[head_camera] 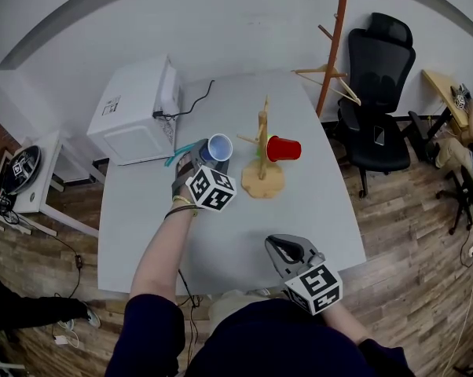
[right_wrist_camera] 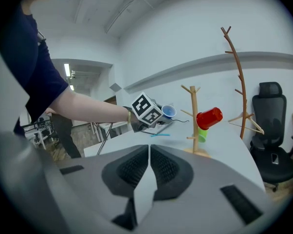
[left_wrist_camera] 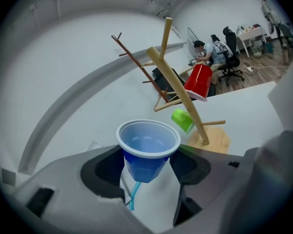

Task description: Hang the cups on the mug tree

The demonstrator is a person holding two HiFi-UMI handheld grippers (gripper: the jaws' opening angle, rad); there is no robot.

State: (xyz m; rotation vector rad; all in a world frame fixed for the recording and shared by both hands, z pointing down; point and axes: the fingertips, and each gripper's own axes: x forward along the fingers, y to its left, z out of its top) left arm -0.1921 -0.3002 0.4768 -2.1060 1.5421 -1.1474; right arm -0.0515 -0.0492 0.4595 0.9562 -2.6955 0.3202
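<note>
My left gripper (head_camera: 207,162) is shut on a blue plastic cup (head_camera: 219,146), held mouth-up above the table just left of the wooden mug tree (head_camera: 262,144). In the left gripper view the blue cup (left_wrist_camera: 148,147) sits squeezed between the two pads. A red cup (head_camera: 284,148) hangs on a right-hand peg of the tree, and a green cup (left_wrist_camera: 182,120) hangs lower on it. My right gripper (head_camera: 282,248) is near the table's front edge, shut with nothing in it; its pads (right_wrist_camera: 137,167) meet in the right gripper view.
A white box-shaped appliance (head_camera: 138,108) with a black cable (head_camera: 193,100) stands at the table's back left. A teal stick (head_camera: 183,151) lies beside it. Behind the table are a wooden coat stand (head_camera: 335,38) and a black office chair (head_camera: 378,85).
</note>
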